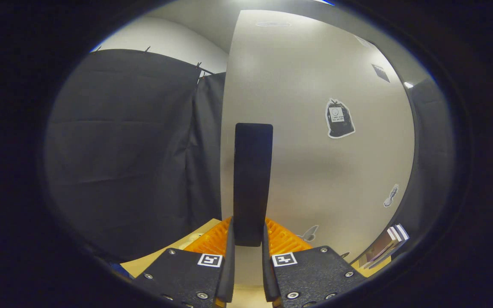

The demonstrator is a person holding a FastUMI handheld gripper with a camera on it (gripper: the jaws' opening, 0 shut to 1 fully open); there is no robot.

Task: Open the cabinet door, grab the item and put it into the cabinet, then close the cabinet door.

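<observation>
The gripper (248, 239) stands nearly closed, its two fingers (230, 244) pressing from both sides on the lower end of the upright black handle (253, 179) of the pale cabinet door (315, 171).

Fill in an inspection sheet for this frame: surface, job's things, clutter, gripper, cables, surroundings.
Surface: tan tabletop beneath the gripper.
Job's things: pale cabinet door with stickers; its tall dark handle stands upright between the fingers.
Clutter: a small stack of flat items beside the door's base.
Gripper: gripper closed on the handle's lower end, both fingers pressing its sides.
Cables: nothing seen.
Surroundings: black cloth wall beside the door, white wall above it.
</observation>
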